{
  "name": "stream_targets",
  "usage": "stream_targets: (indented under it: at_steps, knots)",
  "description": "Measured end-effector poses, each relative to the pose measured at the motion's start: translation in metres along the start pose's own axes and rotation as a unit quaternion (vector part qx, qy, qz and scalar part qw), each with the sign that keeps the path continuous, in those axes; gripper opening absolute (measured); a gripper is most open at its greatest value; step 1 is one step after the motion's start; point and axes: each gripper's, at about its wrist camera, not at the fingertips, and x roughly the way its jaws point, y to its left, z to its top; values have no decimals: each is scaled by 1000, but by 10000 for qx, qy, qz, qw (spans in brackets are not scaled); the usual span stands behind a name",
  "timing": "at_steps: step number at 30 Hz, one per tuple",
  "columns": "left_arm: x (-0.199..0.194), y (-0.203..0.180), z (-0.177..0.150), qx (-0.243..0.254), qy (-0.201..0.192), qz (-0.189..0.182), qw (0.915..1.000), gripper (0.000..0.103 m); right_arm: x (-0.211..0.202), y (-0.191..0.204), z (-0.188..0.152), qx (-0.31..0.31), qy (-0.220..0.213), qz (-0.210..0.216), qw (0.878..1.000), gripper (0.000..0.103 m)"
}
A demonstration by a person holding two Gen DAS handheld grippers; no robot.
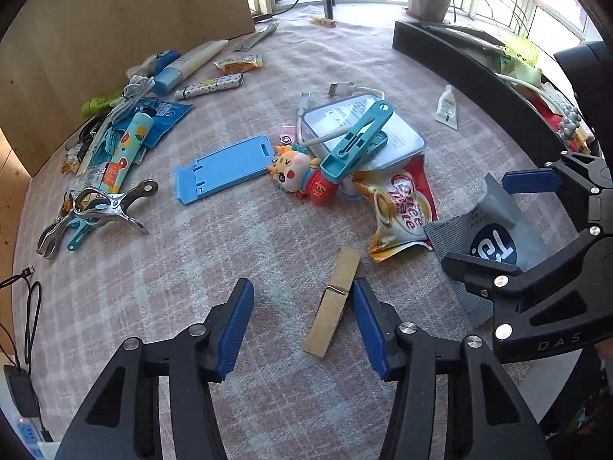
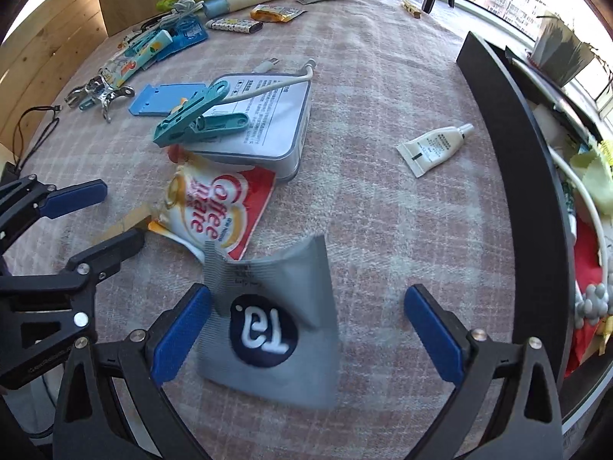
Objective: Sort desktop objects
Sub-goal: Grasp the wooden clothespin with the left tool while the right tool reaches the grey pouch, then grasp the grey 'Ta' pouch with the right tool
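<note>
While both tools are dropping onto the clutter, each is bracketing its own target.

Left tool (image 1: pixel 302 329) is standing half-wide around the wooden peg (image 1: pixel 332 303), one pad touching it, not yet pinching; right tool (image 2: pixel 306 337) is gaping wide over the grey pouch (image 2: pixel 276 326) near the tabletop's (image 2: pixel 383 115) black tray (image 2: pixel 513 176) edge. Coffee sachet (image 2: pixel 218 211) is crowding both, likely snagging either lift.

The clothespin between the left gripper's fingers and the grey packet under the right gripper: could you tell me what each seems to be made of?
The clothespin looks like unfinished pale wood, matte, with a metal spring glinting at its middle. The grey packet seems to be plastic or foil film with a slight sheen: one corner curls up off the cloth; which of the two I cannot tell.
</note>
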Motion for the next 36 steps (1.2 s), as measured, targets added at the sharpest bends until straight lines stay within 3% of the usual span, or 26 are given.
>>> stream_targets:
  at_steps: [3,7,11,15,16,17,19,24,25,26,27,28,29,33,34,36]
  knots:
    - [3,5,2,-79,1,-146,9999,39,2,0,4,83,10,-56,9999,101]
    - [4,9,4,-117,15,-168,9998,17,-3,0,3,22,-51,-43,10000,84]
    - [7,16,9,-304,94,-246,9992,12,-8,-10,2,127,-130,-66,9998,57]
    - [7,18,9,-410,126,-214,9989,12,-11,-27,0,391,-222,51,9990,41]
    - [7,18,8,-434,115,-204,9988,12,-12,-32,-1,485,-235,-31,9985,17]
    - [6,18,7,-468,113,-210,9986,12,-11,-37,-2,561,-201,-92,9982,2]
    - [5,17,7,-484,136,-230,9985,12,-11,-49,-5,817,-182,220,9962,1]
    - [2,18,4,-600,100,-149,9980,12,-14,-65,-3,1036,-51,467,9935,2]
    - [1,20,4,-659,93,-168,9976,12,-21,-70,-11,1088,45,600,9922,8]
    - [-1,22,3,-695,79,-171,9974,12,-23,-70,-14,1093,144,740,9911,27]
    - [-3,23,3,-702,64,-163,9974,12,-24,-64,-15,1015,173,829,9912,39]
    - [-4,24,3,-699,45,-158,9974,12,-29,-60,-21,852,148,844,9927,63]
    - [-5,25,3,-699,42,-148,9974,12,-32,-53,-27,652,142,794,9946,75]
    - [-4,28,4,-698,89,-190,9973,12,-26,-26,-48,-29,537,754,9957,78]
    - [-4,29,4,-690,92,-201,9974,12,-23,-20,-51,-184,540,643,9963,84]
    - [-2,28,4,-676,115,-227,9974,12,-20,-5,-55,-637,469,157,9967,84]
